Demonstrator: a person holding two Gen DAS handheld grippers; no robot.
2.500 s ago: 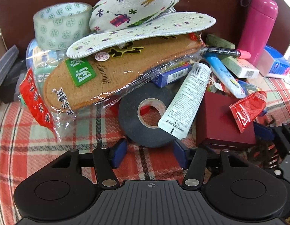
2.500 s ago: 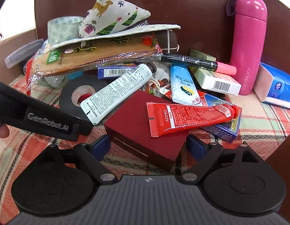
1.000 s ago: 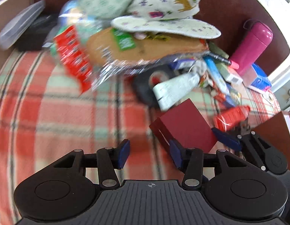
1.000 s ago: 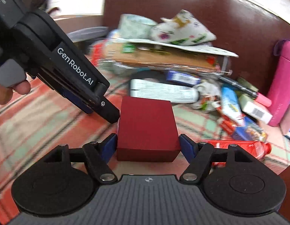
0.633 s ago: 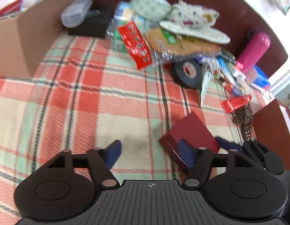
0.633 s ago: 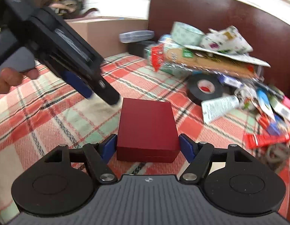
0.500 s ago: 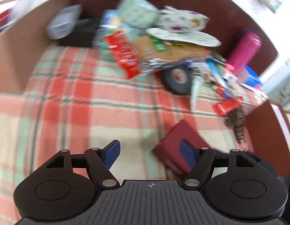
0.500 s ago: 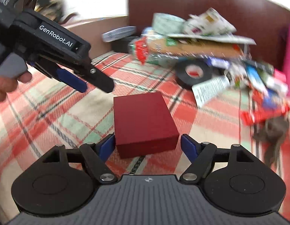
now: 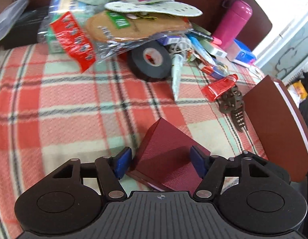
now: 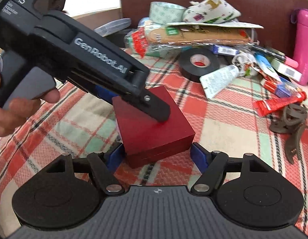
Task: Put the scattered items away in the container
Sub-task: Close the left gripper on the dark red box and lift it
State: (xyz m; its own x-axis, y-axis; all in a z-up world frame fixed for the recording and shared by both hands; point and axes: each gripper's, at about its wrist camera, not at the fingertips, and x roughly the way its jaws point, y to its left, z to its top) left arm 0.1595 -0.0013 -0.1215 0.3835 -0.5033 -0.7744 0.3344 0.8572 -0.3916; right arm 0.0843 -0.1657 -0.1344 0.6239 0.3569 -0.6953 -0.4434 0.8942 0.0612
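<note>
A dark red box (image 9: pixel 166 159) (image 10: pixel 152 127) lies on the plaid cloth, turned at an angle. My left gripper (image 9: pixel 161 159) is open, with its blue pads on either side of the box; in the right wrist view its black finger (image 10: pixel 154 107) reaches over the box top. My right gripper (image 10: pixel 158 155) is open too, with its pads beside the box's near corner, apart from it. A pile of scattered items lies at the back: black tape roll (image 9: pixel 150 59), white tube (image 9: pixel 177 73), red tube (image 9: pixel 218 87), insoles in plastic (image 9: pixel 134 25).
A pink bottle (image 9: pixel 233 23) stands at the back right against a dark brown chair back. A brown hair clip (image 9: pixel 233 107) lies by a brown panel (image 9: pixel 277 127) at the right. A cardboard box edge (image 10: pixel 98 14) shows at the back left.
The right gripper carried the red box away from the pile and let go of it on the cloth. The left gripper has come in and now straddles the box.
</note>
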